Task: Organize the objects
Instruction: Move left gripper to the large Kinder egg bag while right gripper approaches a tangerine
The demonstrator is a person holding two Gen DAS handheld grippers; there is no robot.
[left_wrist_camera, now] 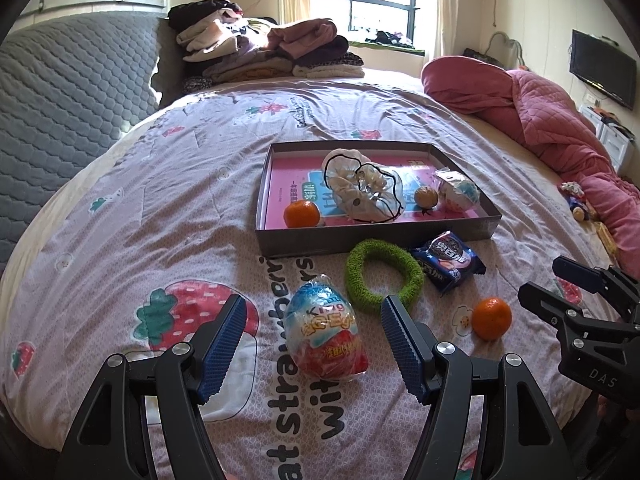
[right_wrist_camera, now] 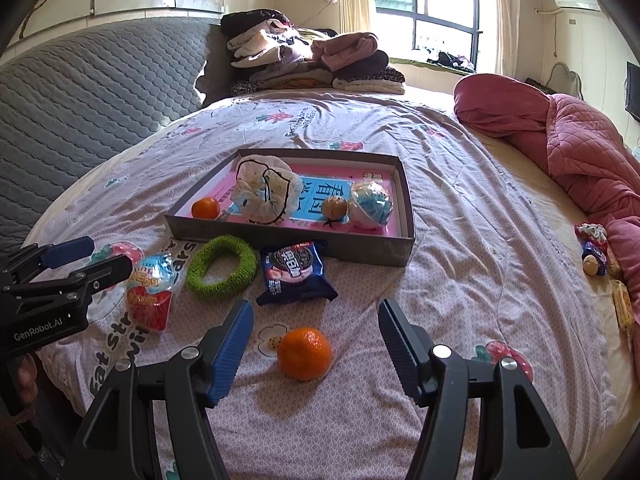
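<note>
A shallow grey box (left_wrist_camera: 372, 236) (right_wrist_camera: 288, 240) lies on the bed with a mandarin (left_wrist_camera: 301, 213), a white shower cap (left_wrist_camera: 360, 186), a walnut (left_wrist_camera: 425, 197) and a wrapped egg (left_wrist_camera: 460, 192) inside. On the sheet in front lie a wrapped toy egg (left_wrist_camera: 326, 330) (right_wrist_camera: 151, 294), a green ring (left_wrist_camera: 382, 274) (right_wrist_camera: 221, 267), a blue cookie pack (left_wrist_camera: 448, 265) (right_wrist_camera: 295, 272) and a loose mandarin (left_wrist_camera: 491, 318) (right_wrist_camera: 305, 354). My left gripper (left_wrist_camera: 312, 316) is open around the toy egg. My right gripper (right_wrist_camera: 316, 322) is open just above the loose mandarin.
Folded clothes (left_wrist_camera: 264, 50) are stacked at the head of the bed by a grey padded headboard (left_wrist_camera: 68, 100). A pink quilt (left_wrist_camera: 552, 120) is bunched along the right side, with small snacks (right_wrist_camera: 596, 256) beside it.
</note>
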